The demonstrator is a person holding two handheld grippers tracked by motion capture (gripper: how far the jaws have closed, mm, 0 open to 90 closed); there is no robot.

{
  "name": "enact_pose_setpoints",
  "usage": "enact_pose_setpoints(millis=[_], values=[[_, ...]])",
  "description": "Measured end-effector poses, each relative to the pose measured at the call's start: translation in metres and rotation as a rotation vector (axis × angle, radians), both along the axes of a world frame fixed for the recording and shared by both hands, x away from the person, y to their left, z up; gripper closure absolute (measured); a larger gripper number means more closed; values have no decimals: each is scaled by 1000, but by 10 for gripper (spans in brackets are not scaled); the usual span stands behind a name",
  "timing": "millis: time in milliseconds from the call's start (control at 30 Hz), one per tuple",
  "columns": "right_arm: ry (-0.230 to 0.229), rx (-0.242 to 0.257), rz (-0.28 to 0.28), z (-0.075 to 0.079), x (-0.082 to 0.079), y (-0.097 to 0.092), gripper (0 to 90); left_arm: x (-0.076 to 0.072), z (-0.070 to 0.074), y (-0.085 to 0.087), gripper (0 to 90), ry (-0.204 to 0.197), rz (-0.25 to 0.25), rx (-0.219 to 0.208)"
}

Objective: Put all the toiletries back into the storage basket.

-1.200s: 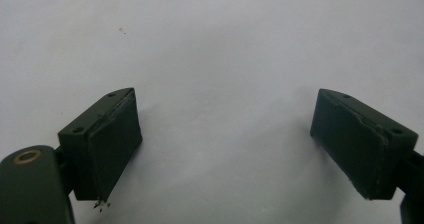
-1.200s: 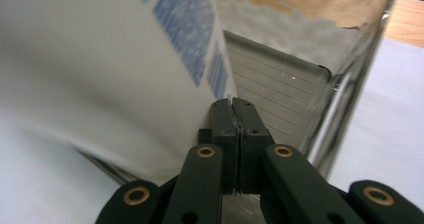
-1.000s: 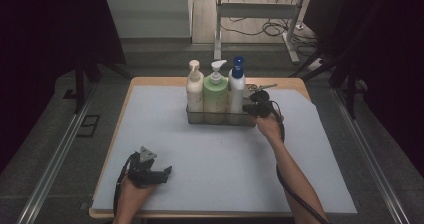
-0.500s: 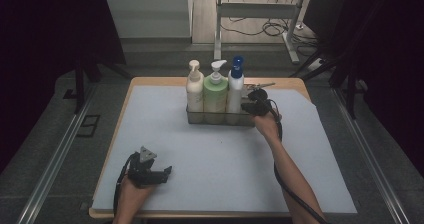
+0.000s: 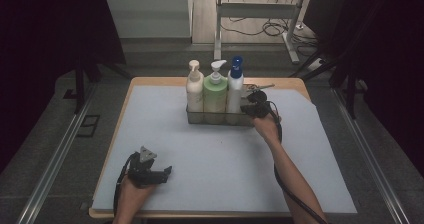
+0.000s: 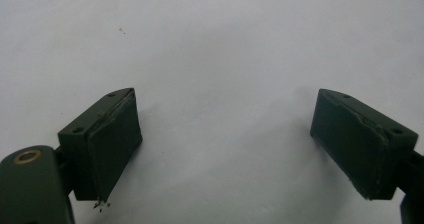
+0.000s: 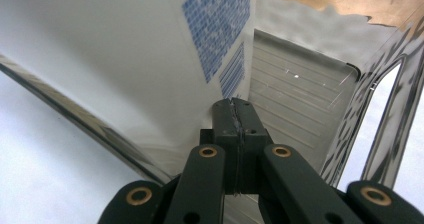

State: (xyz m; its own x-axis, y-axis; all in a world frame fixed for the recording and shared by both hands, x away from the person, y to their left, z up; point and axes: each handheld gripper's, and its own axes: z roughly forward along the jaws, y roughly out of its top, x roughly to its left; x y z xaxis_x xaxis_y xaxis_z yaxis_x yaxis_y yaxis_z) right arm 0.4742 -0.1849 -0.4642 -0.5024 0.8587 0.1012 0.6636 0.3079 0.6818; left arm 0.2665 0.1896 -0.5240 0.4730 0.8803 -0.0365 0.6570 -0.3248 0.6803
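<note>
Table [image 5: 150,134] is carrying a pale sheet, with a metal caddy [image 5: 220,118] standing at twelve o'clock from centre, toward the far edge. Caddy is holding three pump bottles in a row: cream bottle [image 5: 194,89] at its nine o'clock end, green bottle [image 5: 215,91] in the middle, white bottle with blue cap [image 5: 234,86] at its three o'clock end. Right gripper [image 5: 251,105] is sitting at the caddy's three o'clock end, just beside the white bottle; in the right gripper view its jaws are pressing together, with nothing visibly held between them, tips [image 7: 235,115] poking into the caddy next to the bottle's printed label. Left gripper [image 5: 161,173] is resting at seven o'clock near the front edge, jaws spread wide over bare sheet. Judgement: all three bottles are sitting seated in the caddy, so loading is appearing complete; what is remaining, possibly a nudge or carrying the caddy, is unclear.
</note>
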Motion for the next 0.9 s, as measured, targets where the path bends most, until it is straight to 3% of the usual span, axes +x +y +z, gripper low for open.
enact_pose_setpoints(millis=[133, 233, 400, 533, 900], values=[[-6, 7, 5, -1, -1, -2, 879, 0, 0, 0, 122, -1, 0, 0], [-30, -27, -5, 0, -2, -1, 805, 0, 0, 0, 122, -1, 0, 0], [-53, -22, -20, 3, -3, -7, 697, 0, 0, 0, 122, -1, 0, -1], [-78, -52, -13, 9, -8, -10, 608, 0, 0, 0, 122, -1, 1, -1], [-110, -39, -1, 24, -22, -27, 401, 0, 0, 0, 122, -2, 1, 0]])
